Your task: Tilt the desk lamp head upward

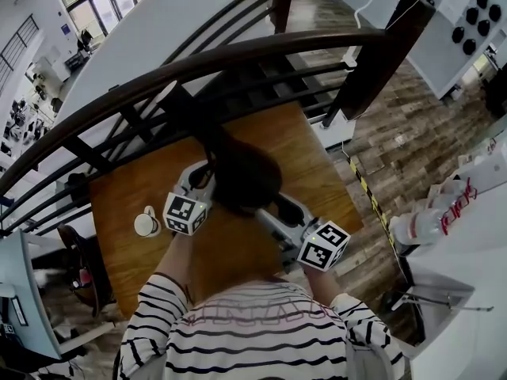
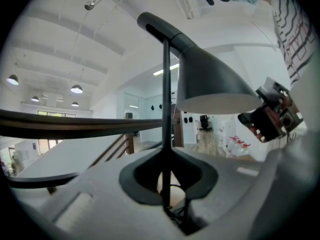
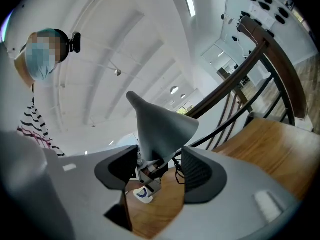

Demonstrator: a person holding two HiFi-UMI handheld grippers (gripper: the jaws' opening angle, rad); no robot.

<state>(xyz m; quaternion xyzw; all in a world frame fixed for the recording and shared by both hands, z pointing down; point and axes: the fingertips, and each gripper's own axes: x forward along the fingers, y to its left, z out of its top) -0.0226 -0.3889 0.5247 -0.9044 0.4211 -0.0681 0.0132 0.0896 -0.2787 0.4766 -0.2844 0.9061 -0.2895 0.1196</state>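
Lamp: stands on the wooden counter, close to the dark railing, about mid-counter.
Head: dark cone, open side facing down, at the top of the thin upright stem.
Left gripper: fingers closed on the stem, low down, well under the head.
Right gripper: fingers wide apart, the head's lower edge between them; no clear press on it.
Cup: white, on the counter, just left of the left gripper.
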